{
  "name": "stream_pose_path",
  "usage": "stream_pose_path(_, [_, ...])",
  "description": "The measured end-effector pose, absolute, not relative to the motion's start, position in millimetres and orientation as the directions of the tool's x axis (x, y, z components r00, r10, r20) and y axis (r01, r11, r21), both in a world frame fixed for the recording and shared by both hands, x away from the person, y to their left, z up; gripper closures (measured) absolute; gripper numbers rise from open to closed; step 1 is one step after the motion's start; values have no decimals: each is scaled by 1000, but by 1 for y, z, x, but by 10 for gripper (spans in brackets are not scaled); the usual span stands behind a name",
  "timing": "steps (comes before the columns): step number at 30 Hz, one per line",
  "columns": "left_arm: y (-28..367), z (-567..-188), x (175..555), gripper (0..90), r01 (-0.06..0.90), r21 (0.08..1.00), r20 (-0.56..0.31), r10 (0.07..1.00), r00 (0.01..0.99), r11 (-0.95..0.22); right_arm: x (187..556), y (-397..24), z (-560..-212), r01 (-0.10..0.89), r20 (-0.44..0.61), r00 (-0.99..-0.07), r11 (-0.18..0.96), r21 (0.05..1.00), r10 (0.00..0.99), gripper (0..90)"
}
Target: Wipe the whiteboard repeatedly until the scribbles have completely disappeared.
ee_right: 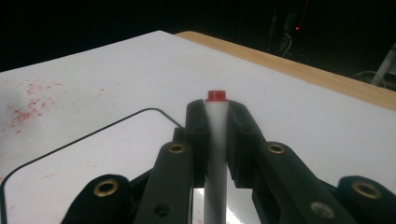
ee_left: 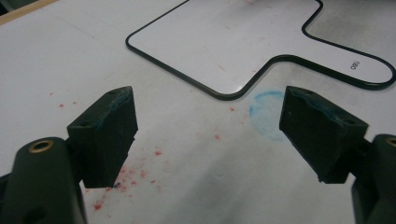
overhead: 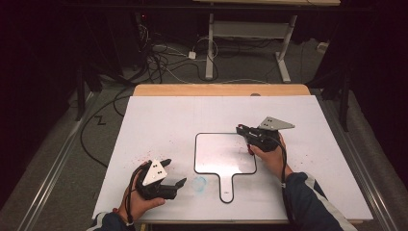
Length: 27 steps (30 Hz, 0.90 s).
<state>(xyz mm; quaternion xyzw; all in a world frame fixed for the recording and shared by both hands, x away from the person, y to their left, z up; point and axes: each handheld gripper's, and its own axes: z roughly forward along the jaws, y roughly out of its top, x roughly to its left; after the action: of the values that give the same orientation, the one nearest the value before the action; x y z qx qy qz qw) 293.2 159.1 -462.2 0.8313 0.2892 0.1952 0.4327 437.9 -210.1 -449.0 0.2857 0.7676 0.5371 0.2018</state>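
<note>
A small white paddle-shaped board with a black rim (overhead: 225,154) lies flat in the middle of the white table, its handle toward the person. My right gripper (overhead: 243,131) hovers over the board's right side, shut on a white marker (ee_right: 216,140) with a red end. In the high view the marker's red tip (overhead: 249,150) shows below the hand near the board's right edge. My left gripper (overhead: 174,172) rests low at the front left, jaws wide open with nothing between them. Its pads (ee_left: 109,135) frame a blue smudged ring (ee_left: 267,113) on the table beside the board (ee_left: 243,42).
Red specks (ee_left: 140,172) dot the white table sheet (overhead: 159,120) near the left gripper and along its right side. A wooden table edge (overhead: 221,89) runs along the back. Cables and a desk frame (overhead: 210,43) stand on the dark floor beyond.
</note>
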Motion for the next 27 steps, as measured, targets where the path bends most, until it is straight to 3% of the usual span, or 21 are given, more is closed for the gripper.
stream_pose_path(15, [160,-462,292,184,304,840,63,637,768,-450,476,-169,-446,193,-53,-747,293,936,663,814])
stream_pose_path(18, [160,-461,291,184,300,840,64,633,772,-451,484,-171,-448,223,-14,-729,257,940,685,813])
stream_pose_path(27, [159,-461,291,184,298,841,65,631,773,-452,477,-160,-449,223,-8,-772,283,933,635,813])
